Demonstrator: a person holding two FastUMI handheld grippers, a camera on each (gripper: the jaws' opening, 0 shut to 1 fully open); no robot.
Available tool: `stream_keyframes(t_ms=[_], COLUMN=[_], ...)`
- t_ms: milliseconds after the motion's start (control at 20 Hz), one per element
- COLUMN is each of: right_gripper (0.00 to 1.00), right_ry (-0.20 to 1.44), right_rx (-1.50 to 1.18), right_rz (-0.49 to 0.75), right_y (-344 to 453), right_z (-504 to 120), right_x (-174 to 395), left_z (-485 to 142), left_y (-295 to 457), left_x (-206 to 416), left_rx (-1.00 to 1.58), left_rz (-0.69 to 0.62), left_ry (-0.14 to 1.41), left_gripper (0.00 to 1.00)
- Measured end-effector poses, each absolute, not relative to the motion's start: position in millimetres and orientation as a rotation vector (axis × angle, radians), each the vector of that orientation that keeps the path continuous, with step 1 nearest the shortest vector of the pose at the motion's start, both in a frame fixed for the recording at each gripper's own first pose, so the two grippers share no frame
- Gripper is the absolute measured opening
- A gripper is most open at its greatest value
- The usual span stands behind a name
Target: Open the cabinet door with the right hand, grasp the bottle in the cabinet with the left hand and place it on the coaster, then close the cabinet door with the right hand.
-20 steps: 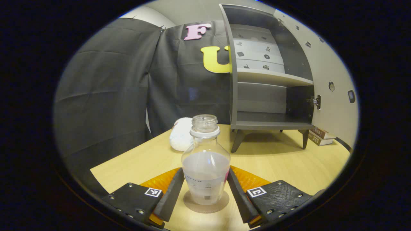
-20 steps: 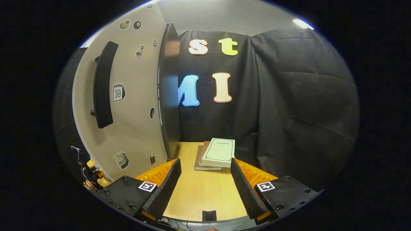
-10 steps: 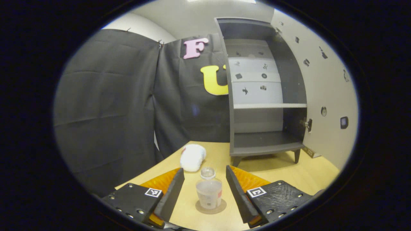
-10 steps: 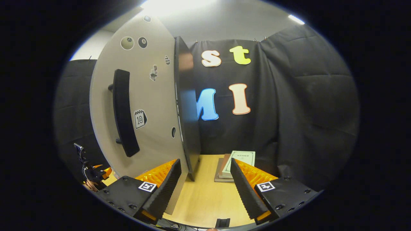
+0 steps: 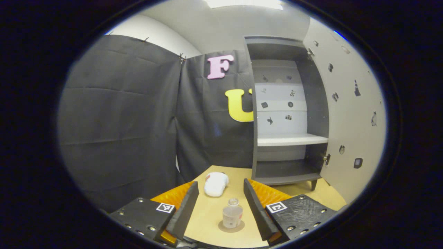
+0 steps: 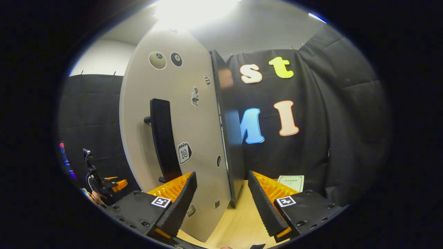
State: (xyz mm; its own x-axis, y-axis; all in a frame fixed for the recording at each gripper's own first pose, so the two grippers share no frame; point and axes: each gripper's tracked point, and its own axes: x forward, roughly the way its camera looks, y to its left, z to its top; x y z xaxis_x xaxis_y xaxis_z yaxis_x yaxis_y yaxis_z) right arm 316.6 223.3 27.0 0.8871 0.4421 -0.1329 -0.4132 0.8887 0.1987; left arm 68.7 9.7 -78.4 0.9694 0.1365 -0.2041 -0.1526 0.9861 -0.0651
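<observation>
The left tool (image 5: 218, 207) has released the bottle (image 5: 232, 217) onto the coaster (image 5: 231, 226) and pulled back, fingers spread. The right tool (image 6: 221, 204), also spread, has swung toward the open door (image 6: 180, 138), its handle (image 6: 162, 141) at 11 o'clock; closing remains.

staged recording booth, black cloth walls (image 5: 121, 114), small cabinet (image 5: 287, 114) on table (image 5: 211, 211)
</observation>
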Motion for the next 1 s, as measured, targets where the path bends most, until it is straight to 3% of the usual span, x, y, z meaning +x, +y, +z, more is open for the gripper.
stream_keyframes(t_ms=[50,100,150,200,250,300,1000], right_gripper=[0.97,0.9,0.96,0.9,0.9,0.97,0.97], right_ry=[0.171,0.165,0.161,0.16,0.159,0.155,0.176], right_rx=[0.155,0.146,0.136,0.123,0.114,0.107,0.067], right_rz=[0.449,0.449,0.444,0.441,0.438,0.431,0.473], right_y=[225,229,233,238,243,247,354], right_z=[28,29,29,29,30,32,27], right_x=[318,318,319,321,322,321,344], left_z=[-73,-72,-70,-69,-71,-73,-96], left_y=[18,25,31,38,43,47,105], left_x=[70,74,78,84,91,98,147], left_rx=[-0.081,-0.076,-0.069,-0.066,-0.071,-0.085,-0.143], left_rz=[0.15,0.148,0.145,0.142,0.138,0.132,0.088], left_ry=[0.188,0.175,0.166,0.158,0.156,0.159,0.154], left_gripper=[0.81,0.82,0.82,0.81,0.81,0.8,0.81])
